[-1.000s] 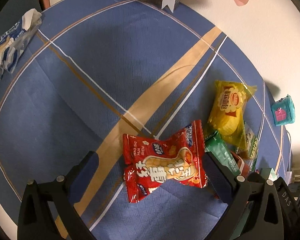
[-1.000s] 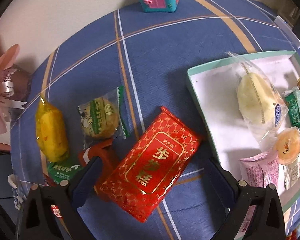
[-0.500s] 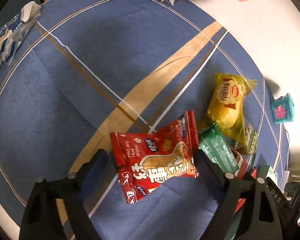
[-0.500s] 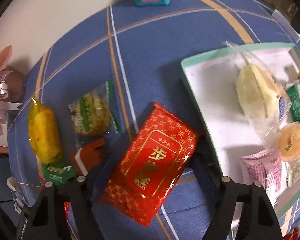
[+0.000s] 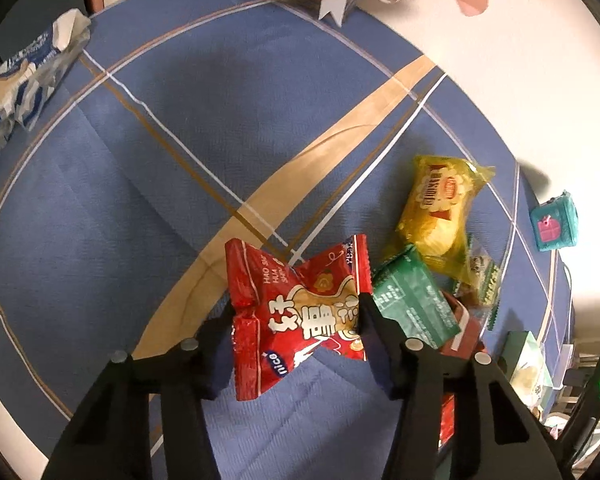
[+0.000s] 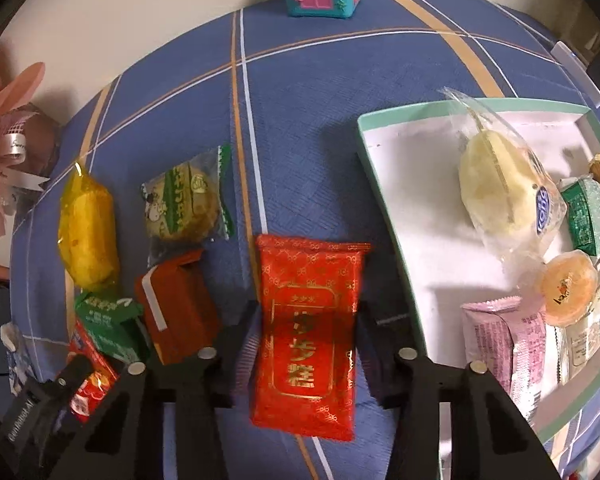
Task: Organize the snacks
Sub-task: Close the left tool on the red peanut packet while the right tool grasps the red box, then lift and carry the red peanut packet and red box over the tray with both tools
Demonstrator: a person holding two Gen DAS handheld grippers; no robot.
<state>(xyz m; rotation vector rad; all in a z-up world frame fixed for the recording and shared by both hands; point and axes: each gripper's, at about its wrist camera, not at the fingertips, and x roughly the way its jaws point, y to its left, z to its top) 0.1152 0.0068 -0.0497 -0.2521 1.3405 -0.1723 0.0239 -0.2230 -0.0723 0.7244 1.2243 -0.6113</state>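
Left gripper (image 5: 296, 314) has just been closing, and its jaws now pinch the red peanut packet (image 5: 300, 312) by its sides, the wrapper crumpled between them, at six o'clock in the left wrist view. Just beside it at three o'clock lies a green packet (image 5: 414, 300), with a yellow chip bag (image 5: 440, 216) past it toward two o'clock. A blue-and-white wrapper (image 5: 24, 80) sits well apart at ten o'clock on the blue cloth (image 5: 140, 180). A teal toy house (image 5: 554, 224) stands at three o'clock.

Right gripper (image 6: 308, 320) has likewise just been closing; in the right wrist view its jaws press on both long edges of the red cake packet (image 6: 308, 336) at six o'clock. A brown box (image 6: 176, 308) lies near at nine o'clock, a round cookie (image 6: 186, 204) at ten o'clock. The tray (image 6: 380, 184), holding several snacks, lies at three o'clock, just beside the packet.
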